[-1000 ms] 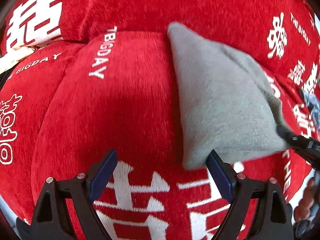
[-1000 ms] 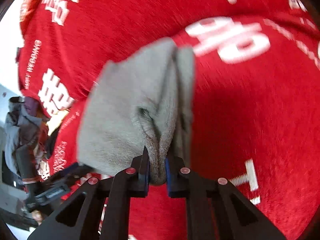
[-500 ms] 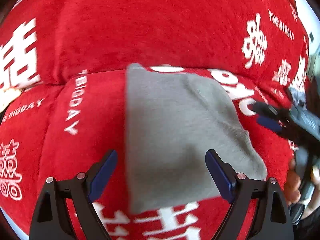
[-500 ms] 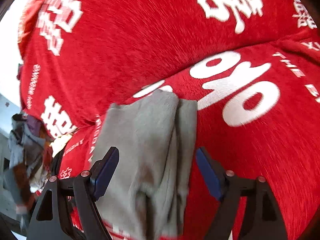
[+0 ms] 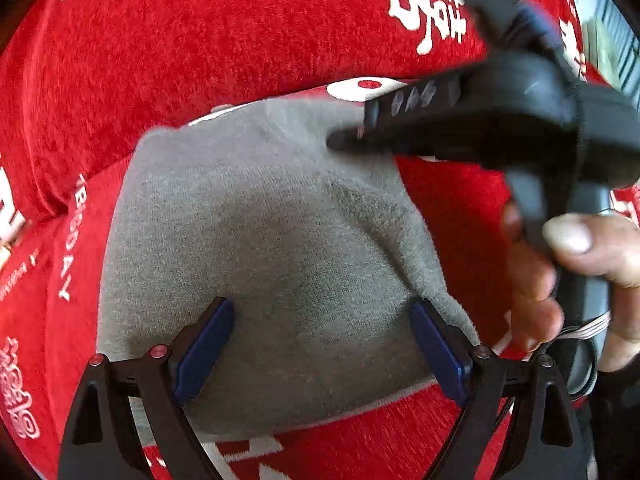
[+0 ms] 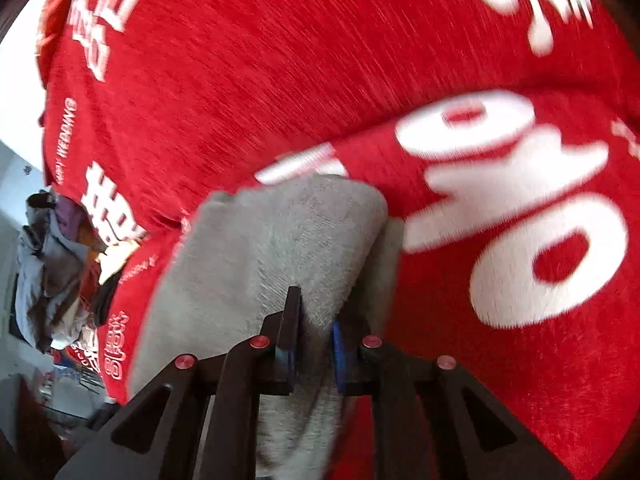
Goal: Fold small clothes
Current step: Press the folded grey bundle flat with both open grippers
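A small grey knit garment (image 5: 260, 240) lies folded on a red blanket with white characters (image 5: 240, 40). My left gripper (image 5: 320, 344) hovers over the garment's near part, open, its blue pads straddling the cloth without pressing it. My right gripper (image 5: 348, 140) reaches in from the right onto the garment's far edge. In the right wrist view the right gripper (image 6: 314, 328) has its jaws closing, with a ridge of the grey garment (image 6: 280, 232) pinched between the pads.
A person's hand (image 5: 560, 260) holds the right gripper's handle close to my left gripper's right finger. A pile of mixed clothes (image 6: 48, 248) sits beyond the left end of the red blanket (image 6: 280, 60). The blanket bulges up behind the garment.
The right gripper let go of the garment, opened wide, then closed on a fold of it again. The left gripper slid sideways until it stood over the garment, which now lies flat.
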Demonstrator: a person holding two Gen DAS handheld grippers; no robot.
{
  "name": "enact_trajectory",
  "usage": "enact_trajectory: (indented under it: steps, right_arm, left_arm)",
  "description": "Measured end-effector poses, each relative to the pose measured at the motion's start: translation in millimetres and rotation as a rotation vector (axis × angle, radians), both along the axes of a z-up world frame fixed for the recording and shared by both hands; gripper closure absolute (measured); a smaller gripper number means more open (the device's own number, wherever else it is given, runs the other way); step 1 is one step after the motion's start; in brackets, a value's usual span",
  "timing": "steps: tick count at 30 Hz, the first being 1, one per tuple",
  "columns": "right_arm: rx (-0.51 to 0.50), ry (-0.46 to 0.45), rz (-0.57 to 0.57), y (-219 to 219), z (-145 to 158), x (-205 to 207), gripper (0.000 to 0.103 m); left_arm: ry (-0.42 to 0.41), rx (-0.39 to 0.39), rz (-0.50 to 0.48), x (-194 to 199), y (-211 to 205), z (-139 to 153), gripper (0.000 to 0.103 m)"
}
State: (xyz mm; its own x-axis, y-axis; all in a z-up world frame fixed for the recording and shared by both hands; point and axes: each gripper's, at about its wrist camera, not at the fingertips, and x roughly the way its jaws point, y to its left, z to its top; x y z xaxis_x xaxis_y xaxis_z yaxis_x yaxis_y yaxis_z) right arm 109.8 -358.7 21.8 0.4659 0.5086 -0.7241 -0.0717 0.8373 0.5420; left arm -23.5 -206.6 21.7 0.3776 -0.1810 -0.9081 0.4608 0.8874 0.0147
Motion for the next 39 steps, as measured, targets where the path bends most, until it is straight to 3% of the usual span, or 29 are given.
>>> enact_trajectory:
  steps: [3,5,7,9,11,13,16,20,22,26,29,31,32,34,35,39]
  right_arm:
    - [0.052,0.007,-0.022,-7.1,3.3,-1.3,0.077]
    - [0.001,0.007,-0.048,-10.9,16.1,-6.9,0.072]
    - [-0.054,-0.055,-0.058,-13.9,37.6,-24.3,0.072]
    - [-0.048,-0.126,-0.041,-12.8,57.3,-45.0,0.065]
    - [-0.03,-0.187,0.003,0.2,74.9,-66.1,0.041]
    - [-0.032,-0.224,0.058,18.1,83.4,-79.7,0.032]
    - [-0.092,-0.216,0.129,46.6,72.4,-85.9,0.032]
    - [-0.22,-0.039,0.068,46.1,27.9,-75.3,0.032]
    - [-0.197,-0.012,0.055,39.0,30.5,-79.1,0.032]
    - [-0.264,-0.148,0.054,42.5,75.1,-87.5,0.03]
    - [-0.298,-0.175,0.112,62.2,88.8,-71.3,0.027]
    - [-0.292,-0.139,0.174,78.3,81.5,-52.4,0.027]
    - [-0.283,-0.104,0.195,84.1,72.6,-42.5,0.027]
    - [-0.32,0.012,0.189,84.9,40.2,-19.5,0.027]
    - [-0.325,0.019,0.177,81.6,32.9,-15.4,0.027]
    - [-0.286,-0.02,0.159,74.3,51.3,-13.2,0.026]
  left_arm:
    - [0.025,-0.024,0.001,0.8,7.5,4.9,0.013]
    - [0.072,-0.081,0.018,3.3,20.5,16.7,0.013]
    - [0.084,-0.167,0.037,5.1,41.4,35.4,0.013]
    - [0.043,-0.199,0.082,8.4,64.3,52.6,0.013]
    - [0.015,-0.199,0.154,16.5,86.7,58.2,0.013]
    - [0.037,-0.197,0.245,29.6,111.2,50.2,0.013]
    - [0.118,-0.149,0.356,42.6,134.2,20.2,0.013]
    - [0.199,-0.222,0.377,33.4,153.1,1.7,0.01]
    - [0.177,-0.217,0.371,29.0,156.7,9.5,0.01]
    - [0.098,-0.198,0.363,37.8,149.7,29.6,0.01]
    - [0.078,-0.144,0.392,66.7,135.7,33.2,0.01]
    - [0.076,-0.035,0.423,82.7,127.0,22.2,0.01]
    - [0.09,-0.021,0.426,86.7,124.9,16.8,0.01]
    - [0.12,-0.034,0.441,92.1,127.1,7.1,0.001]
    - [0.116,-0.033,0.439,91.7,129.0,7.5,0.0]
    - [0.077,-0.056,0.378,90.1,128.7,20.9,0.0]
